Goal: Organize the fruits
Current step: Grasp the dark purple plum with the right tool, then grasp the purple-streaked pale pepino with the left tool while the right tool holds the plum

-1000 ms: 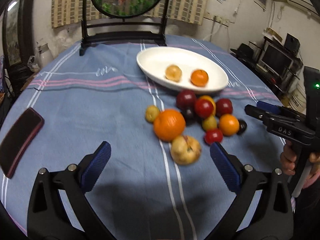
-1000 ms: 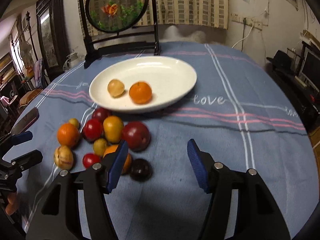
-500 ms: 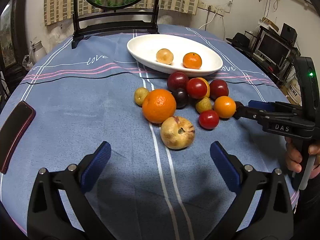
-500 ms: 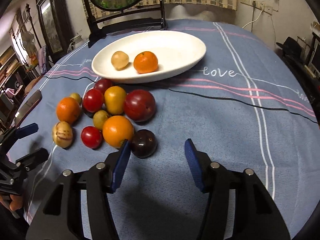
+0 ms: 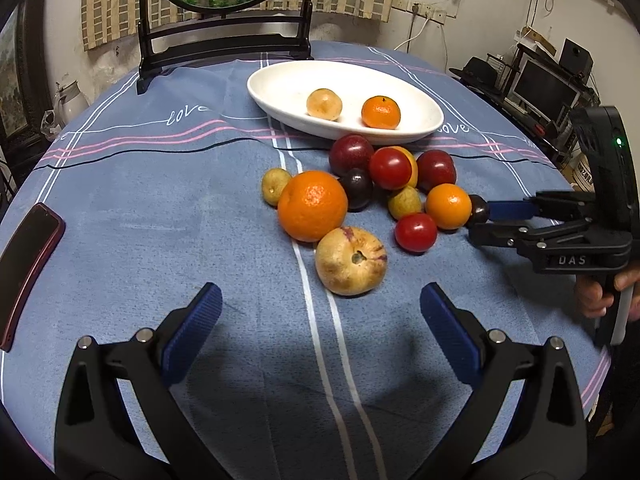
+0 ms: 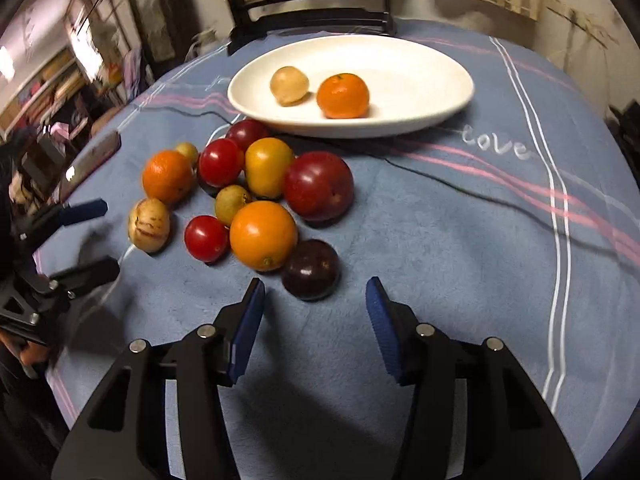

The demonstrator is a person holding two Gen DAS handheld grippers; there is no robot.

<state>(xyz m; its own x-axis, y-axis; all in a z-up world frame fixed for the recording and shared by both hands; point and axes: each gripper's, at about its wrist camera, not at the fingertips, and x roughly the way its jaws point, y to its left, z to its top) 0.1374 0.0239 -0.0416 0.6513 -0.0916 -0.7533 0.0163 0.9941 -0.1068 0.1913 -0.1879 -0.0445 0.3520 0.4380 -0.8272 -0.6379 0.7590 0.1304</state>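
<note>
A white oval plate [image 5: 280, 92] [image 6: 420, 64] holds a small orange [image 5: 381, 112] [image 6: 343, 95] and a pale yellow fruit [image 5: 324, 104] [image 6: 289, 85]. In front of it lies a pile of fruit on the blue cloth: a big orange [image 5: 312, 205], a pale speckled fruit [image 5: 351, 260] [image 6: 149, 225], red tomatoes, plums. My left gripper [image 5: 320, 332] is open, just short of the speckled fruit. My right gripper [image 6: 316, 320] is open, its tips just short of a dark plum [image 6: 311, 269] [image 5: 478, 209] at the pile's near edge.
A dark red phone [image 5: 24, 256] lies at the table's left edge. A round screen on a black stand [image 5: 224, 40] stands behind the plate. Shelves and monitors [image 5: 544, 88] stand past the right edge.
Both grippers have moved closer to the fruit pile. The right gripper has come up to the dark plum. The fruits have not moved.
</note>
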